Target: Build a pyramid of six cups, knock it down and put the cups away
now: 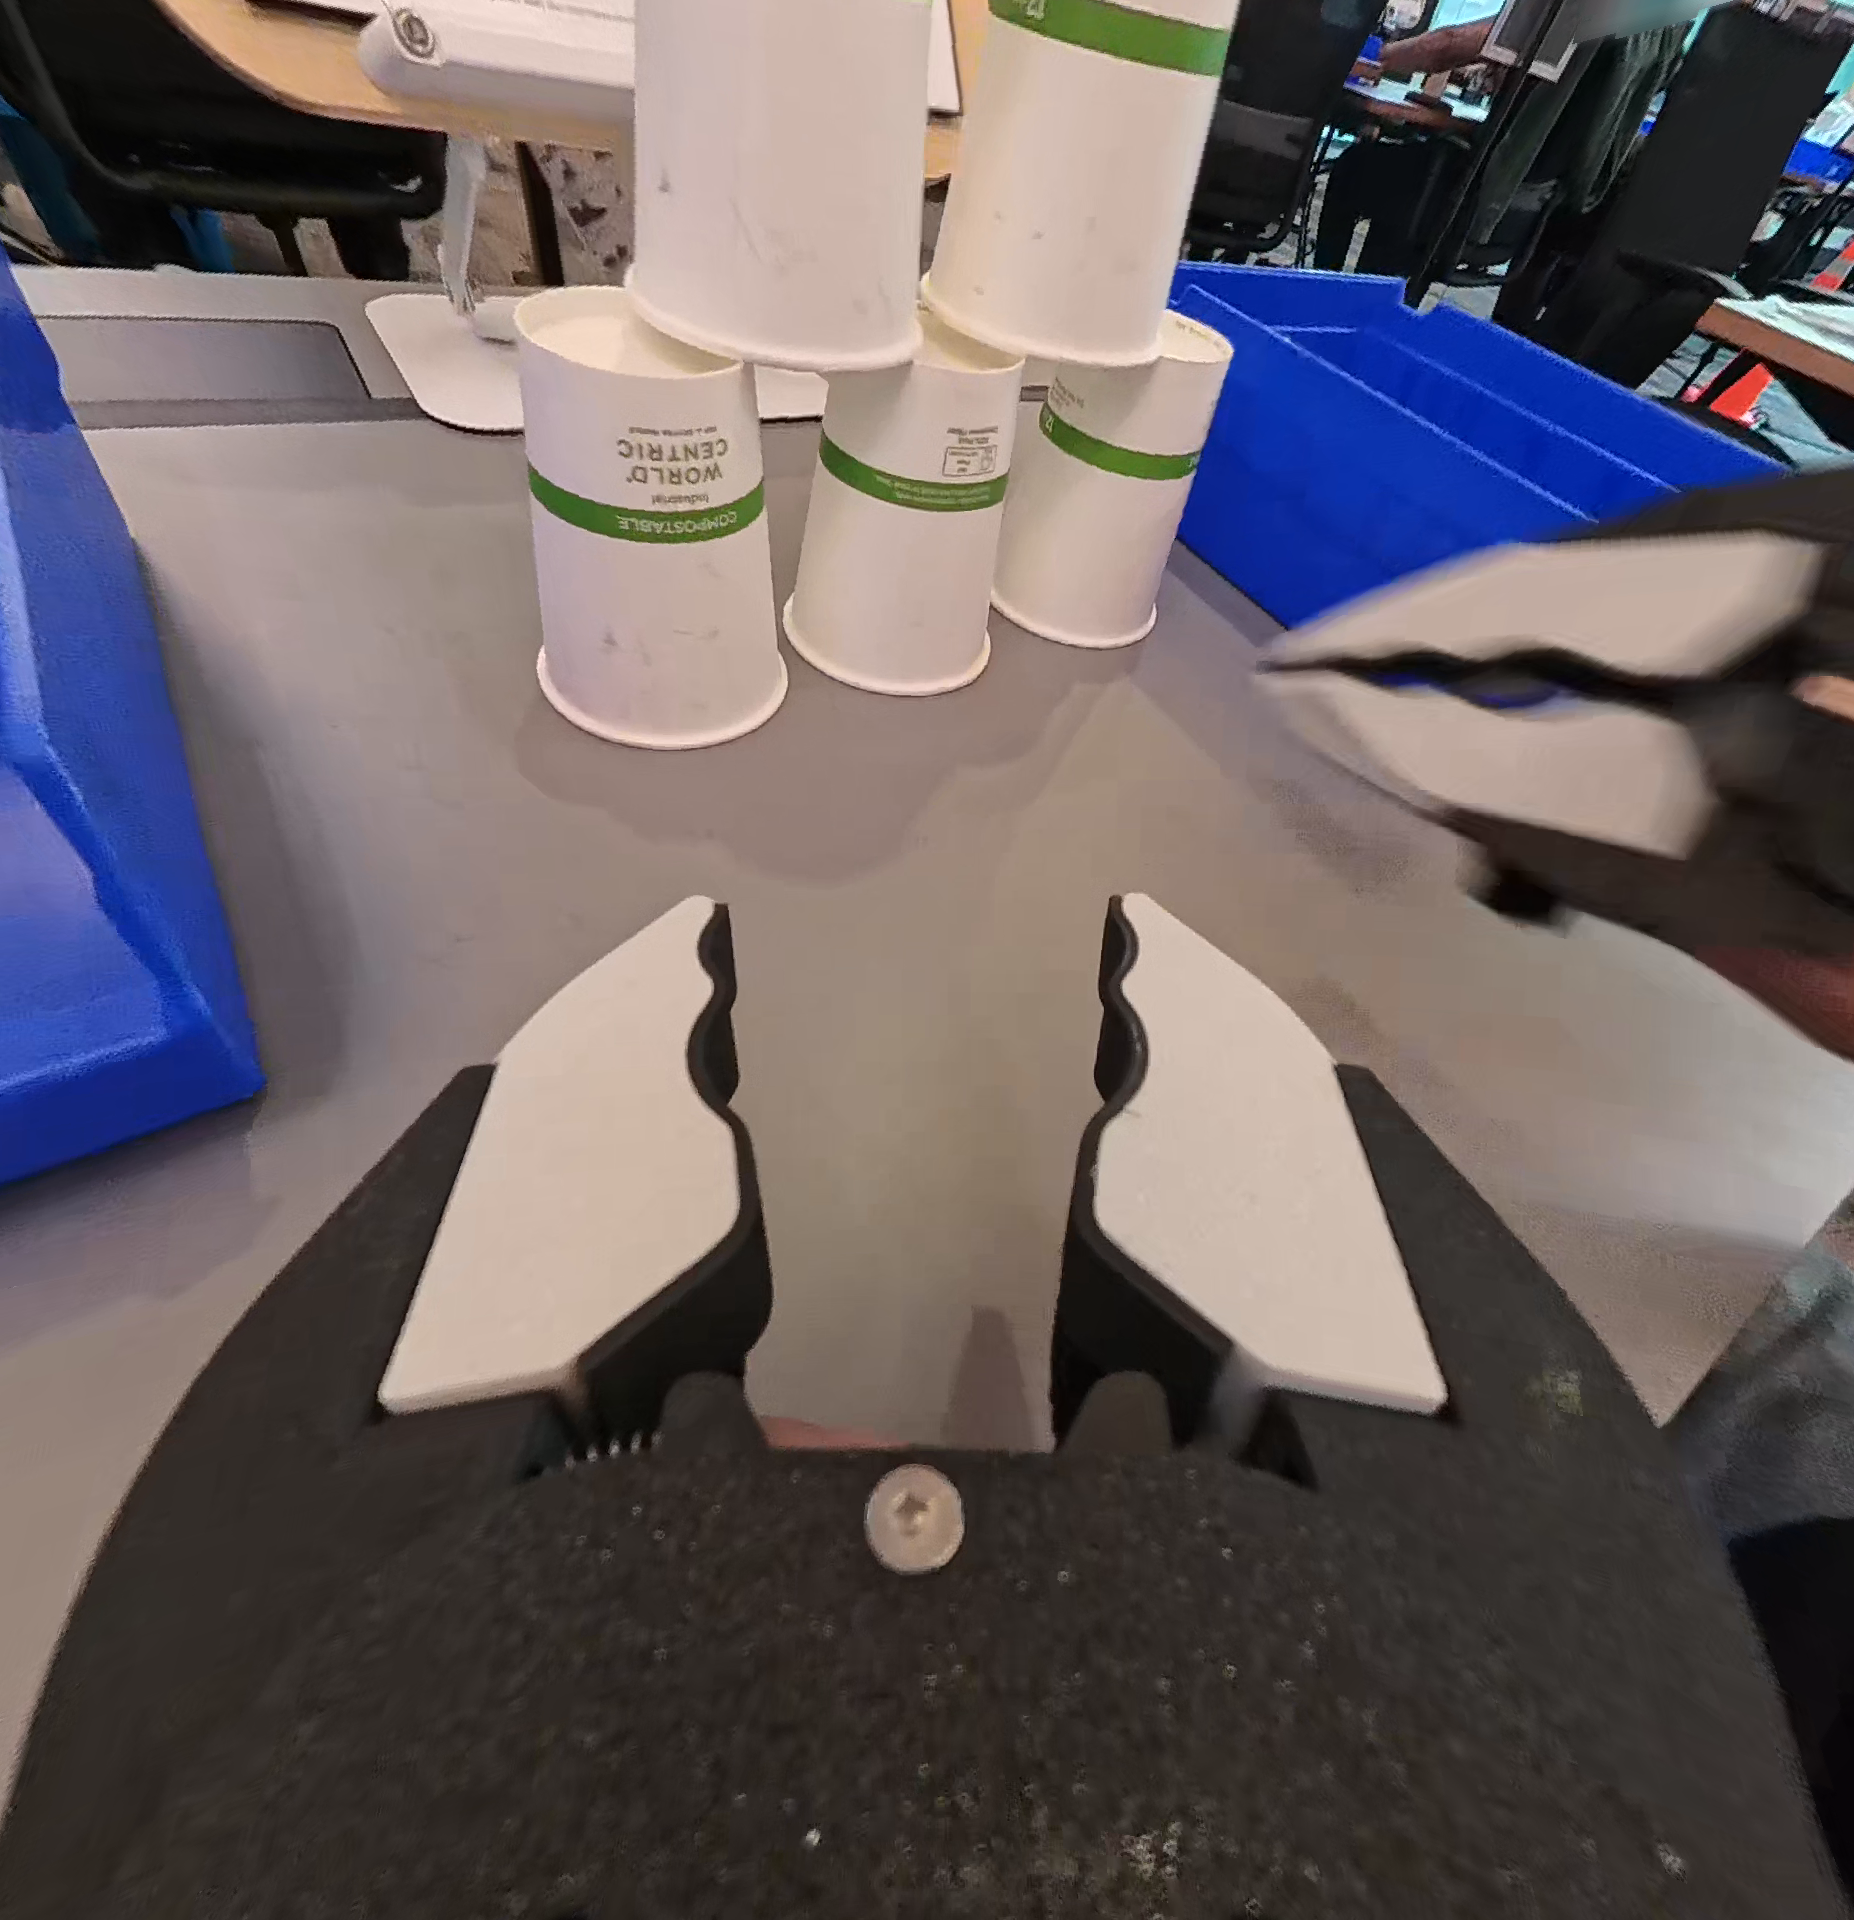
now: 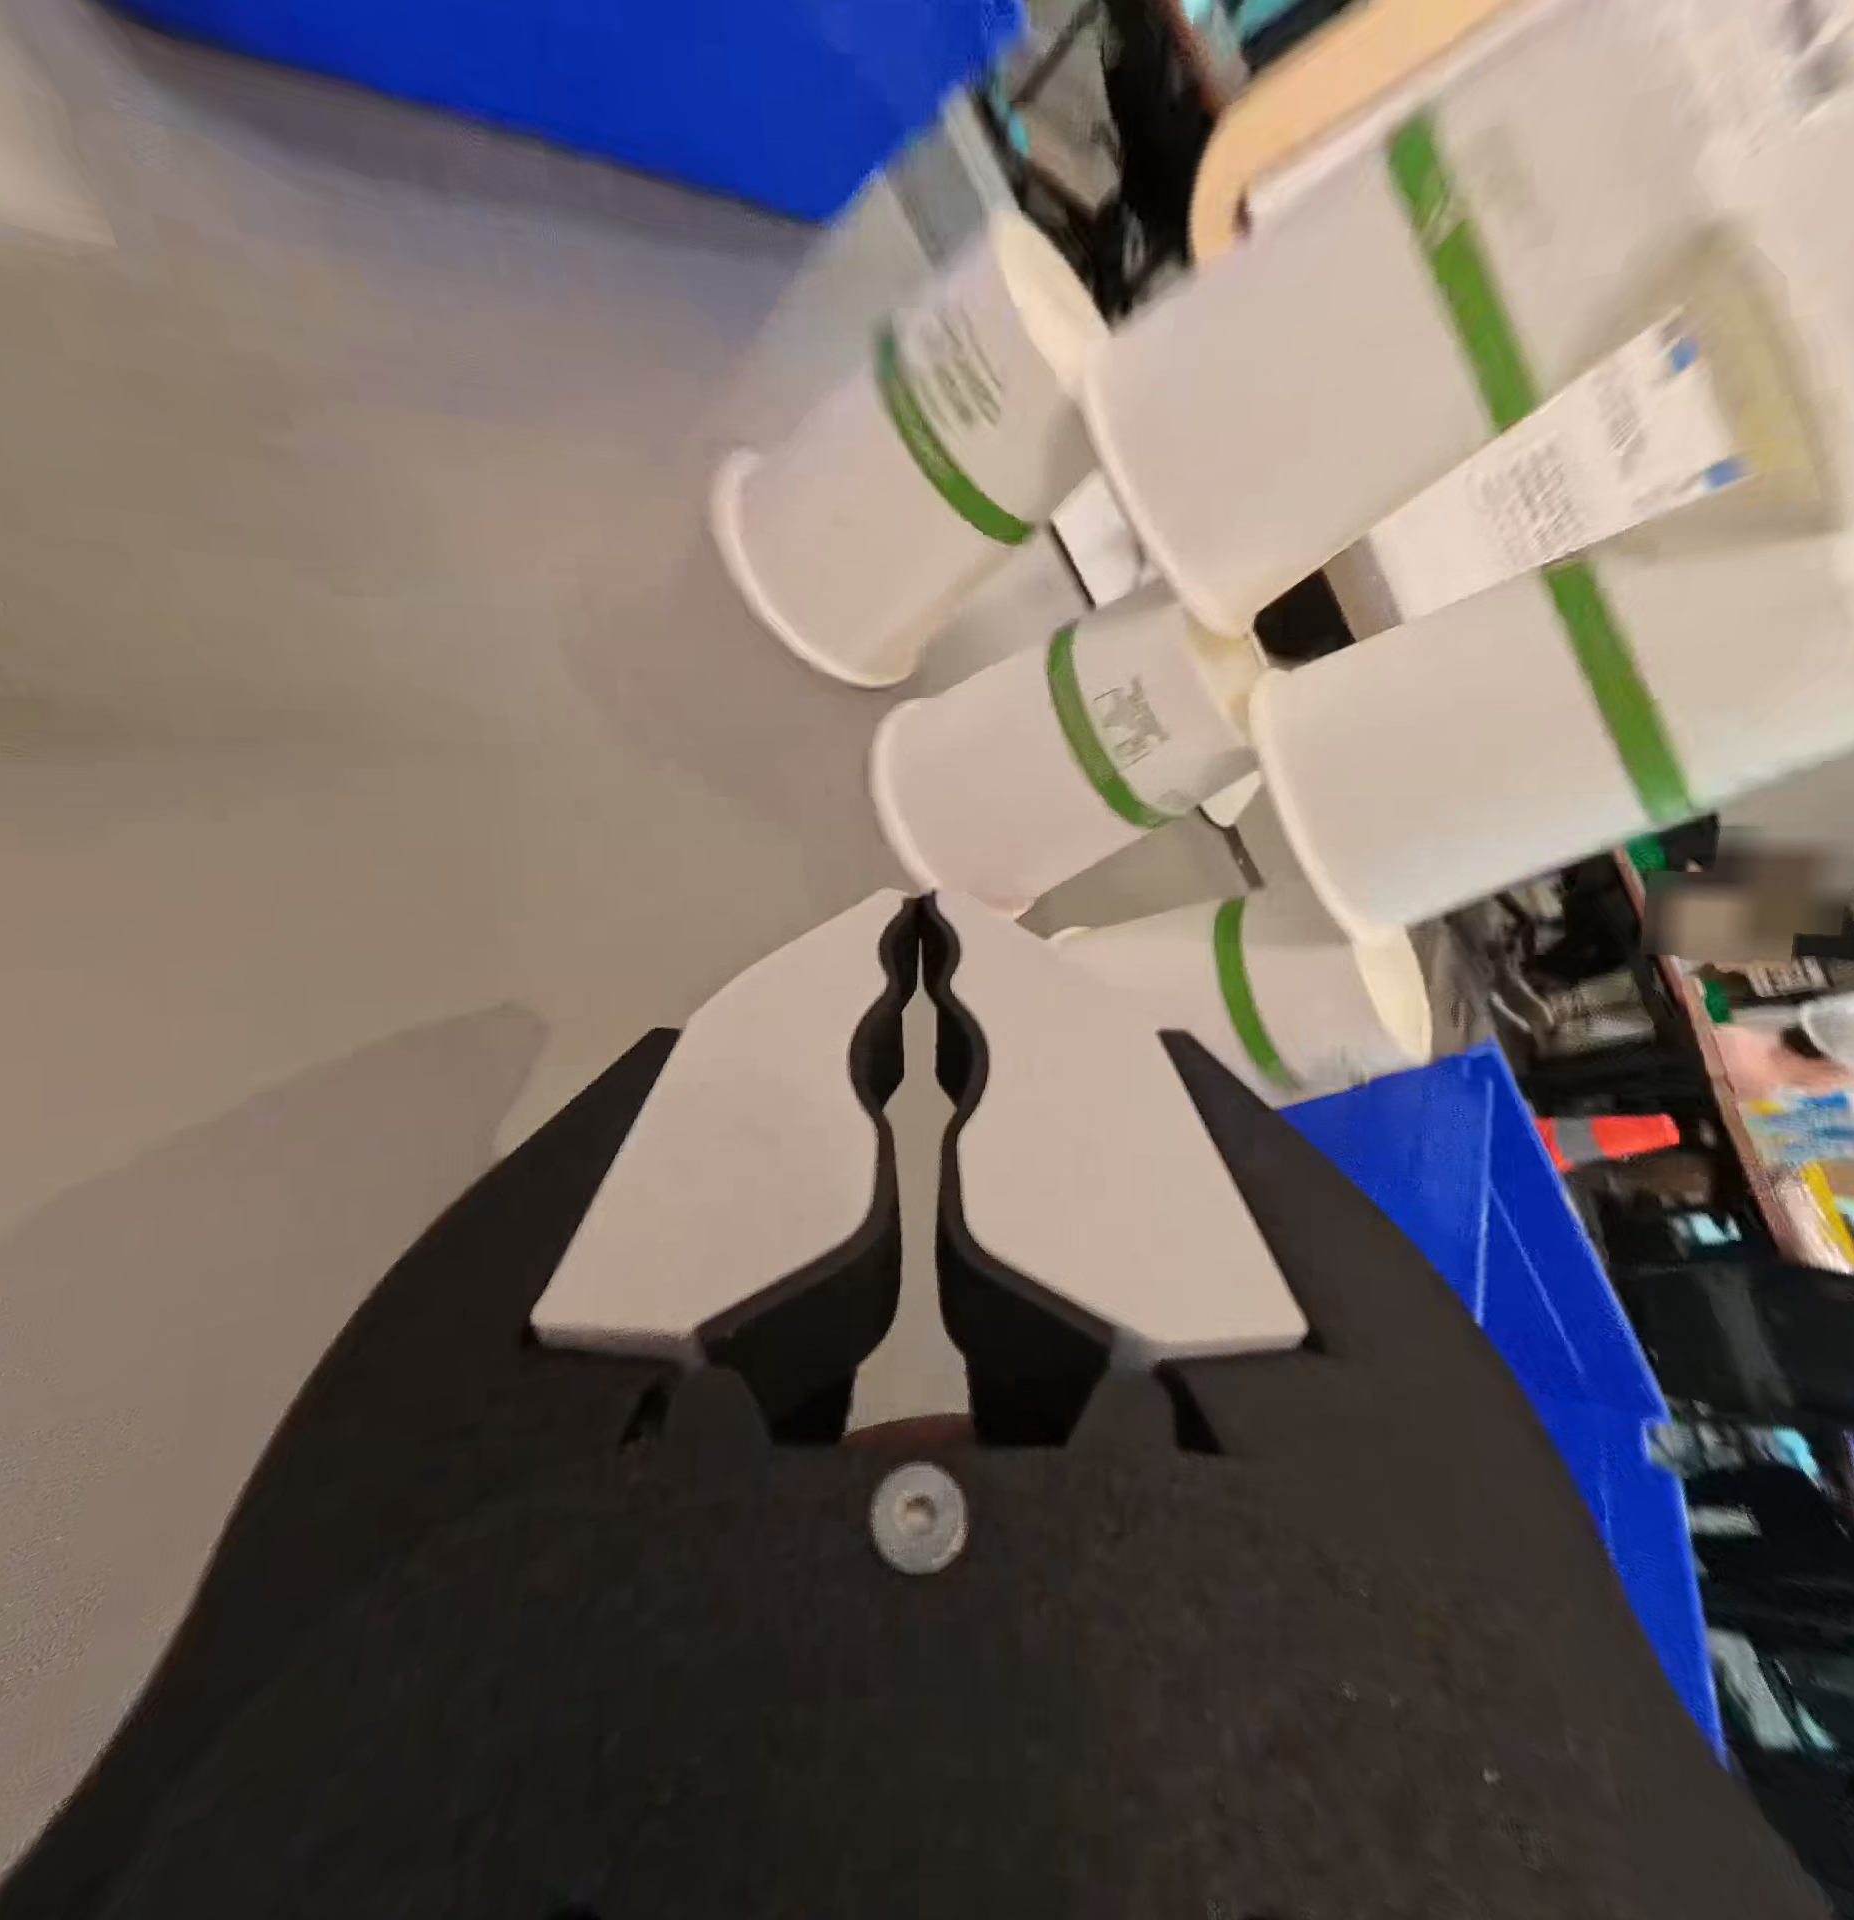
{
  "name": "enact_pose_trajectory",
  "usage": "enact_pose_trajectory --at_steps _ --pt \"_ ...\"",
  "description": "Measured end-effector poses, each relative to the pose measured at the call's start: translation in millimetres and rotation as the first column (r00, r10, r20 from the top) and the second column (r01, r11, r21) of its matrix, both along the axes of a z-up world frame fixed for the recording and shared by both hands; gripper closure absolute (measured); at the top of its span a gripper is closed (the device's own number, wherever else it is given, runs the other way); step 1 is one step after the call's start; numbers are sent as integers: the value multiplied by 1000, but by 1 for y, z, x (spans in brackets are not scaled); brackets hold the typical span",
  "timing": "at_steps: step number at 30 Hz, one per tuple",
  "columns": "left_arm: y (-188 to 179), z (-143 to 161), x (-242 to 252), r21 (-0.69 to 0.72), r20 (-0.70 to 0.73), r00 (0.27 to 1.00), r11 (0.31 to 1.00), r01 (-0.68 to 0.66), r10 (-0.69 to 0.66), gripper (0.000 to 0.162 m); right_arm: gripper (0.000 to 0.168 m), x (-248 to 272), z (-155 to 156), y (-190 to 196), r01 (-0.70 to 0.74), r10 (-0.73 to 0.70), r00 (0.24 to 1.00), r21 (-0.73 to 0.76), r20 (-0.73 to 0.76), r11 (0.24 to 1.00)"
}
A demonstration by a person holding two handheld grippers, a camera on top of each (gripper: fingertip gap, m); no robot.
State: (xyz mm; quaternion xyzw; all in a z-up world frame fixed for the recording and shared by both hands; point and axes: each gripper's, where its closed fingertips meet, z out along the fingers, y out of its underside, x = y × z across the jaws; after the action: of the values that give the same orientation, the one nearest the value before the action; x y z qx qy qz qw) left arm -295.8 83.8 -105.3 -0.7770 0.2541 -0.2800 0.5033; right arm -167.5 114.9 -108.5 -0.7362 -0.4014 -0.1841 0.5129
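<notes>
We see our left gripper [image 1: 918,914] with fingers spread wide, holding nothing, above the grey table [image 1: 279,727]. Our right gripper [image 2: 921,906] has its fingers pressed together, empty, tips near the stacked white paper cups with green bands [image 1: 653,520], which stand upside down between two blue plastic bins [image 1: 1422,416]; chairs and desks lie beyond.

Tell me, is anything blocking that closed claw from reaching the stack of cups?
Nothing visible does. The right claw, shut and empty, points at the bottom row of the cups with only bare table between them. The blue bins sit off to the sides, and the left claw waits open farther back.
</notes>
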Motion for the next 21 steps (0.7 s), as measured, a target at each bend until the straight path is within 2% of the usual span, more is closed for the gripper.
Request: enact_pose_trajectory --at_steps 3,4,5,6,8,10,13,15,18,21 --pt "8 -9 -4 -68 30 1000 998 -6 8 95 168 23 -18 133 142 -143 986 13 86 990" --pt "9 -12 -5 -102 45 999 995 -1 6 94 168 36 -22 163 222 -222 963 18 150 975" --pt "10 -13 -5 -132 66 998 991 4 4 94 168 49 -18 180 305 -308 933 45 188 951" --pt "10 -14 -4 -152 85 996 988 12 1 94 168 54 -16 180 337 -339 923 44 183 941" --pt "9 -16 -5 -161 84 996 987 20 -6 93 168 38 -9 144 255 -252 963 -18 94 967" --pt "7 -17 -5 -155 74 997 988 21 -10 93 168 21 7 88 146 -148 988 33 41 989" --pt "1 -18 -2 -164 80 997 986 34 -21 93 168 10 11 -4 55 -54 998 34 -17 998" --pt "-2 -19 -3 -149 53 998 989 23 -16 93 168 14 7 -50 51 -49 993 10 -104 999" --pt "-7 -19 -3 -125 23 1000 992 15 -12 91 168 18 -3 -96 17 -51 947 -108 -317 994" --pt "-9 -18 -5 -97 -11 1000 995 1 -2 91 165 35 -13 -113 2 -86 881 -178 -465 984"
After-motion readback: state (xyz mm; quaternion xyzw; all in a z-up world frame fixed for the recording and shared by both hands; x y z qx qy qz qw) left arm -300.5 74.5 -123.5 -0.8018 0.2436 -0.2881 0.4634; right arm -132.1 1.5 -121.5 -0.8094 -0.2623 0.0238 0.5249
